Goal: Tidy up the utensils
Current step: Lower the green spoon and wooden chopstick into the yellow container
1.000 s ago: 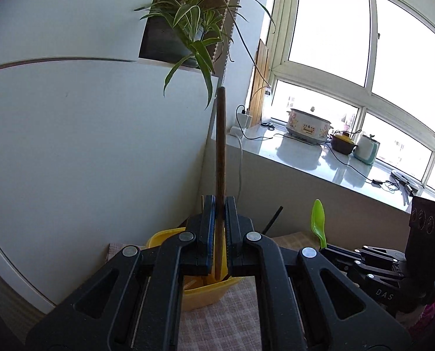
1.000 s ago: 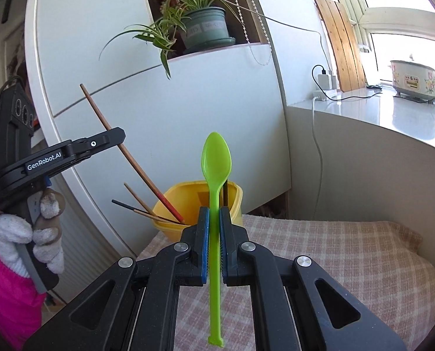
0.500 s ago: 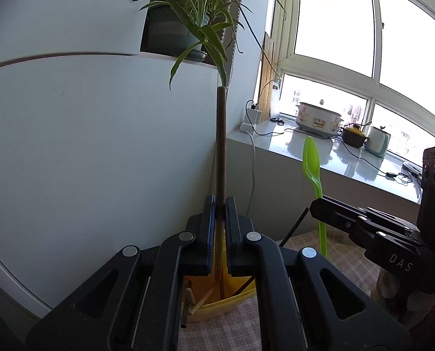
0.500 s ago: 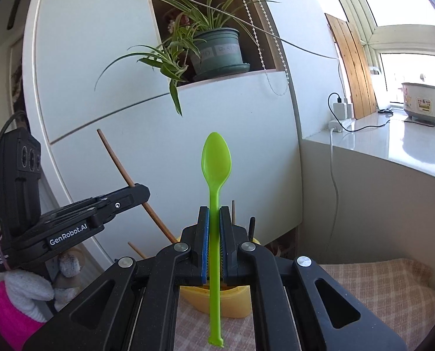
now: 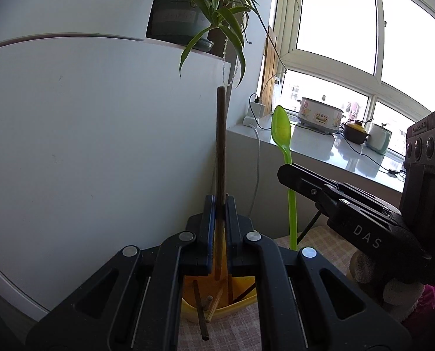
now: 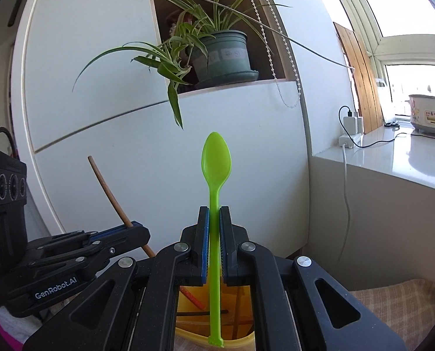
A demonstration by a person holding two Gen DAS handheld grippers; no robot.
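A: What does the left gripper [image 5: 220,204] hold?

B: It is closed on a brown chopstick [image 5: 220,146]. The stick stands almost upright between the two pads, and its lower end hangs inside the yellow cup [image 5: 241,301].

A: And the right gripper [image 6: 214,219]?

B: It pinches a green spoon [image 6: 216,163] by the handle. The bowl of the spoon points up, and the handle end reaches down to the near rim of the yellow cup [image 6: 188,333]. In the left wrist view the spoon [image 5: 281,128] is just to the right of the chopstick, above the cup.

A: What is inside the cup?

B: Some other sticks. Brown ones and a dark one lean against the walls of the cup. How many, I cannot tell.

A: Where does the cup stand?

B: On a checked cloth [image 6: 393,295], close before a white cabinet [image 6: 246,146]. A potted plant [image 6: 223,55] sits in a niche of the cabinet, high above the cup.
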